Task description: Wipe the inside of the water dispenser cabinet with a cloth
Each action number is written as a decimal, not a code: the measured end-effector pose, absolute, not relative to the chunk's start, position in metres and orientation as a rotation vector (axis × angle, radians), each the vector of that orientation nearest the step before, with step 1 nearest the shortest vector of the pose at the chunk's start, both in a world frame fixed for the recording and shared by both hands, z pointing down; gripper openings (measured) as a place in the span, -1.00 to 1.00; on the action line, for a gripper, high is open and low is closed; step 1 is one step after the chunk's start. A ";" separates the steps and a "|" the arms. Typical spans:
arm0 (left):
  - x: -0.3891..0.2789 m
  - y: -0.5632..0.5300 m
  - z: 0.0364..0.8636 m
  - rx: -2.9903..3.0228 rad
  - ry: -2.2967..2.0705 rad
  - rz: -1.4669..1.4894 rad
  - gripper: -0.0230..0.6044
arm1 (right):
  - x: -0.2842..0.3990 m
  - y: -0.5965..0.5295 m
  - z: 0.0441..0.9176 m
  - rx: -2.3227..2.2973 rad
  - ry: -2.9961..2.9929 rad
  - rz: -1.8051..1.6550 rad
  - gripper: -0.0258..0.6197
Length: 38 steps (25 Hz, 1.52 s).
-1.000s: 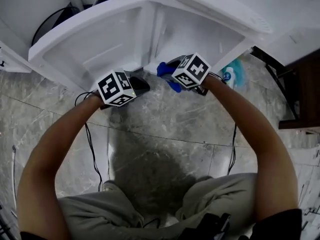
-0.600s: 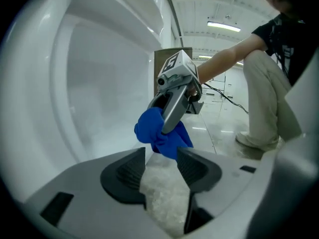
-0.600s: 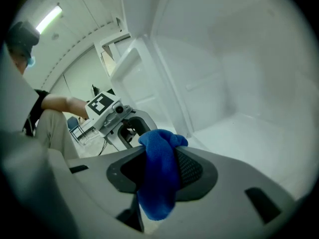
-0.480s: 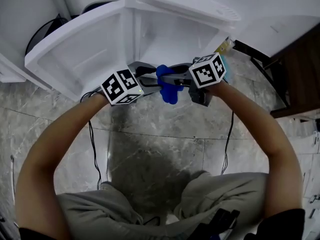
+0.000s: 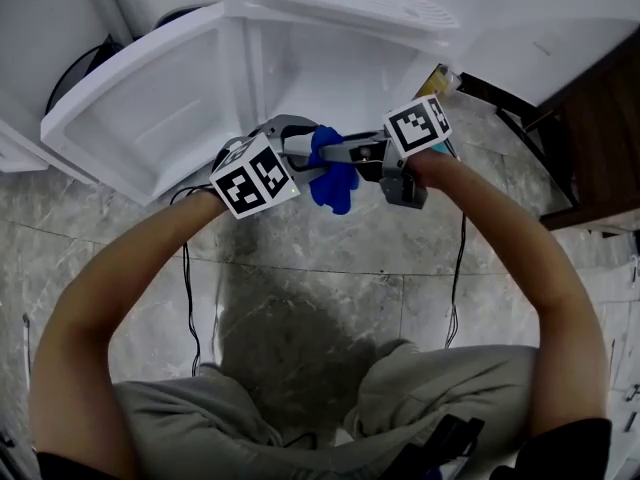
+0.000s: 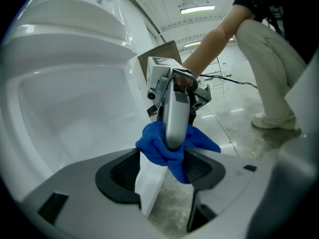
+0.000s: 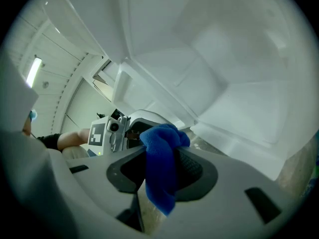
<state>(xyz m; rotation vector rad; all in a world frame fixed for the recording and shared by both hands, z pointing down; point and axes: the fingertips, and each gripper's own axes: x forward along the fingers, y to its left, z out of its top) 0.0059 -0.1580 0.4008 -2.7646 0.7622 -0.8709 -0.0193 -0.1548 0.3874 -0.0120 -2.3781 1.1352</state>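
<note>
The right gripper is clamping the blue cloth between its pads, and a fold is hanging below the jaws. The left gripper is standing with its jaws spread almost to their widest. They have just been opening, and the cloth is sitting between them, apparently without the pads pressing it. In the head view both grippers are meeting at centre frame, just in front of the water dispenser cabinet. Its door is lying open toward the upper left. The cloth is hanging outside the cabinet, so wiping is not proceeding now. The plain white walls are not showing whether any wiping is done. Count: two grippers, one cloth, one cabinet, one door.
</note>
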 end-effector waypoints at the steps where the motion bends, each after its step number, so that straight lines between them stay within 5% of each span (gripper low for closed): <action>1: 0.007 -0.158 0.403 -2.754 0.763 -0.890 -0.12 | -0.018 -0.154 0.390 -0.026 -2.356 1.147 -0.54; 5: 0.014 -0.160 0.406 -2.725 0.756 -0.917 0.09 | -0.008 -0.152 0.403 -0.024 -2.252 1.150 -0.54; 9: 0.028 -0.151 0.404 -2.697 0.650 -0.934 0.09 | -0.012 -0.140 0.402 -0.076 -2.226 1.134 -0.54; 17: 0.033 -0.152 0.404 -2.654 0.685 -1.004 -0.34 | 0.000 -0.156 0.405 -0.018 -2.259 1.126 -0.45; 30: 0.003 -0.174 0.407 -2.625 0.708 -1.058 -0.47 | 0.025 -0.182 0.398 0.042 -2.336 1.137 -0.39; 31: -0.002 -0.176 0.408 -2.640 0.732 -1.064 -0.48 | 0.033 -0.188 0.401 0.078 -2.336 1.109 -0.41; 34: -0.005 -0.187 0.412 -2.688 0.780 -1.091 -0.49 | 0.057 -0.202 0.411 0.146 -2.338 0.952 -0.88; 38: -0.003 -0.221 0.420 -2.697 0.976 -1.113 -0.50 | 0.084 -0.202 0.429 0.163 -2.300 0.766 -0.92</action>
